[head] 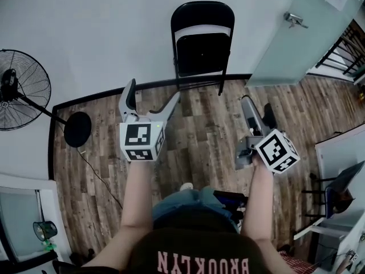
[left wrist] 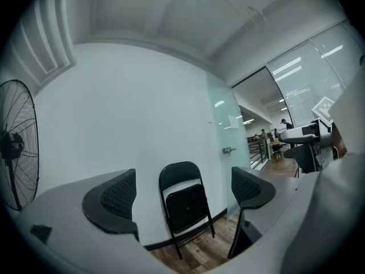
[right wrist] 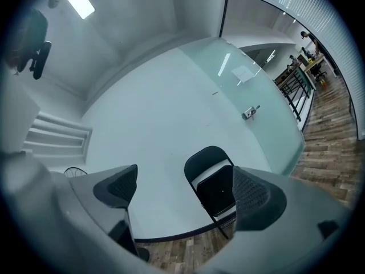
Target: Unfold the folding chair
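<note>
While the chair (head: 202, 44) stands folded against the wall (head: 85, 27) at the floor's (head: 199, 136) far edge, you hold the left claw (head: 152, 96) and right claw (head: 258, 110) well short of it. Left gripper view: jaws wide apart, gripping nothing, chair (left wrist: 185, 201) far beyond. Right gripper view: jaws likewise wide, empty, chair (right wrist: 214, 187) beyond.

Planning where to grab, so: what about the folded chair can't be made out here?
- Folding chair, right side: right gripper view, behind a jaw of the right gripper.
- Its hinges: too small in every view.
- Its back face: turned to the wall, hidden in all views.
</note>
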Demonstrator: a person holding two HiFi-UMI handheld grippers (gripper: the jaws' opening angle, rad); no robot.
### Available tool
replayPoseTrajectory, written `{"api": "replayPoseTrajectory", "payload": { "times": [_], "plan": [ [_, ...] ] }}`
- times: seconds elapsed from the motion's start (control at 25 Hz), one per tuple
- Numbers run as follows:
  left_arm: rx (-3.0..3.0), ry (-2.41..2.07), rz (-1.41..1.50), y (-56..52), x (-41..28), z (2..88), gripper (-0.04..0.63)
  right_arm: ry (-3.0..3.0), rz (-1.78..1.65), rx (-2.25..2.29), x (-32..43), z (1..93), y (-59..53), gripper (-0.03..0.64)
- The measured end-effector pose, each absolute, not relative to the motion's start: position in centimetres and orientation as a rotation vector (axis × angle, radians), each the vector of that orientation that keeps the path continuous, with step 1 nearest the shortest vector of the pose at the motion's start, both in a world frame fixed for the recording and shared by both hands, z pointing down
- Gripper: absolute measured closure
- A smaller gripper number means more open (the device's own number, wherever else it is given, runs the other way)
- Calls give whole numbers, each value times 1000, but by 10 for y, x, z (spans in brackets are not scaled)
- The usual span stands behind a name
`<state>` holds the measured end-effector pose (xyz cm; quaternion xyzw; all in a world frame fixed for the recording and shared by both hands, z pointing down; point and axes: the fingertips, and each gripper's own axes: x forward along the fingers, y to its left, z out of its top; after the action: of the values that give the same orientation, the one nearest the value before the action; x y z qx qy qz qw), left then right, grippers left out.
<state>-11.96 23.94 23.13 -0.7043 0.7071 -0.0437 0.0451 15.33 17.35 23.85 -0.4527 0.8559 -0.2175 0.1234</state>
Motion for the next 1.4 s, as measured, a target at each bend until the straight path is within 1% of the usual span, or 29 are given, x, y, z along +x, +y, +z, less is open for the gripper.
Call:
{"api": "replayPoseTrajectory", "payload": {
  "times": [0.48,0.84,1.12,1.4],
  "plan": [
    [-2150,2199,-151,221,-153,244,100,2569,-620,-1315,118,243,145,117],
    [-2120,2224,-151,186,-173,245,100,2616,-597,-1291,98,242,100,117],
    [-2109,2257,-166,130,-193,253,100,2636,-612,-1283,79,251,41,117],
    [-2104,2295,-180,40,-208,259,100,2652,-651,-1274,64,257,-55,117]
  ]
}}
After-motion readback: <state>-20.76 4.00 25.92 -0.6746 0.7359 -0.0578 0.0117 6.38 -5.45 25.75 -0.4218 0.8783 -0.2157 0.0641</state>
